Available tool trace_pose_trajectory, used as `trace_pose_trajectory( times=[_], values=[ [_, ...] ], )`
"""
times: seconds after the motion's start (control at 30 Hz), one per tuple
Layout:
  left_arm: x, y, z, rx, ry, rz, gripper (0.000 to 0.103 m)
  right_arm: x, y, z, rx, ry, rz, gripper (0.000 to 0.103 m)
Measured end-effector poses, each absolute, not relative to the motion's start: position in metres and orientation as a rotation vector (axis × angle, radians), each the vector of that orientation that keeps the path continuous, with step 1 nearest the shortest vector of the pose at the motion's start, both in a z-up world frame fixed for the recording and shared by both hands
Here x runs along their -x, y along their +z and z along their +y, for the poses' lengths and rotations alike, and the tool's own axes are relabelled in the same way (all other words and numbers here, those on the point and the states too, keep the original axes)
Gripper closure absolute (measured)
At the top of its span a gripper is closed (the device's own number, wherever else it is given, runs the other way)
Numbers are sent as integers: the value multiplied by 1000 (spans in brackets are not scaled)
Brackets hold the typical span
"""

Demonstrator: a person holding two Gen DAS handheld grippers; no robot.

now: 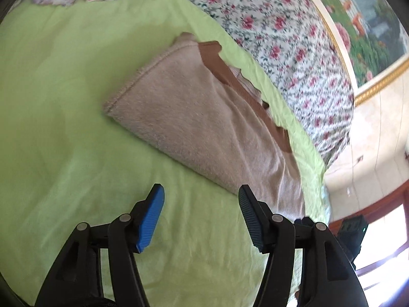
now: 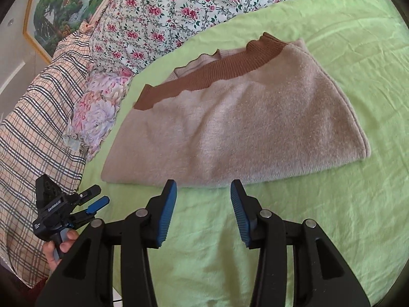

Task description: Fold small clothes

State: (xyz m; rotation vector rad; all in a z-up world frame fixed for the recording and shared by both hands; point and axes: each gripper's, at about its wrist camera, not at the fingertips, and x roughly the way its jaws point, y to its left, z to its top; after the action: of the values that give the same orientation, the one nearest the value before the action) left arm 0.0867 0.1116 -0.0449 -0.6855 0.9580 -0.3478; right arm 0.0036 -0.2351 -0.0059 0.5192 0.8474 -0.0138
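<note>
Black two-fingered right tool (image 2: 203, 209) with blue ribbed pads fills the foreground of the right wrist view, its fingers spread wide and gripping nothing. Just beyond its tips lies a folded beige knit sweater with a brown ribbed band (image 2: 230, 125), flat on a lime green bed sheet (image 2: 345, 217). The left tool (image 1: 201, 212), of the same build, is also wide open and empty, poised over the sheet near the sweater's (image 1: 204, 117) lower corner. In the right wrist view the left tool (image 2: 95, 199) appears at the lower left, held in a bare hand (image 2: 57, 249). A floral quilt (image 2: 158, 12) and a plaid cloth (image 2: 38, 128) bunch along the sheet's far edge. A gold-framed landscape painting (image 1: 370, 25) hangs on the wall behind.
</note>
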Motion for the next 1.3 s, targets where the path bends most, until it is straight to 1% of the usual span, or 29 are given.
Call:
trace_pose_trajectory(
  times=[0.23, 0.27, 0.4, 0.63, 0.7, 0.73, 0.77, 0.8, 0.87, 0.97, 1.03, 1.2, 1.23, 1.27, 1.3],
  values=[
    [-103, -58, 115, 740, -298, 963, 42, -4, 0, -239, -525, -12, 831, 57],
    [-106, -61, 116, 757, -291, 964, 40, -5, 1, -240, -523, -12, 829, 57],
    [-128, -73, 123, 838, -268, 930, 40, -8, 4, -242, -525, -12, 819, 57],
    [-180, -73, 126, 835, -191, 886, 40, -20, 1, -247, -531, -12, 818, 57],
    [-188, -69, 124, 819, -186, 875, 43, -26, 1, -251, -527, -14, 823, 57],
    [-191, -66, 121, 804, -191, 866, 60, -31, 1, -255, -527, -12, 822, 57],
    [-193, -61, 116, 775, -202, 854, 87, -36, 2, -259, -527, -8, 820, 57],
    [-194, -56, 111, 743, -198, 848, 93, -41, 2, -263, -527, -6, 820, 57],
    [-189, -38, 99, 677, -189, 809, 95, -51, 5, -273, -529, -4, 816, 57],
    [-180, -7, 65, 592, -266, 756, 96, -67, 8, -288, -535, 3, 820, 57],
    [-176, 8, 37, 540, -328, 740, 96, -77, 7, -300, -587, 36, 832, 57],
    [-176, 12, -26, 460, -462, 769, 96, -117, 2, -318, -711, 147, 885, 57],
    [-174, 6, -42, 431, -487, 785, 96, -126, 2, -318, -723, 165, 893, 54],
    [-174, 3, -50, 419, -498, 795, 96, -137, 3, -319, -733, 189, 894, 45],
    [-175, -1, -58, 412, -508, 808, 96, -149, 3, -319, -755, 236, 889, 40]
  ],
)
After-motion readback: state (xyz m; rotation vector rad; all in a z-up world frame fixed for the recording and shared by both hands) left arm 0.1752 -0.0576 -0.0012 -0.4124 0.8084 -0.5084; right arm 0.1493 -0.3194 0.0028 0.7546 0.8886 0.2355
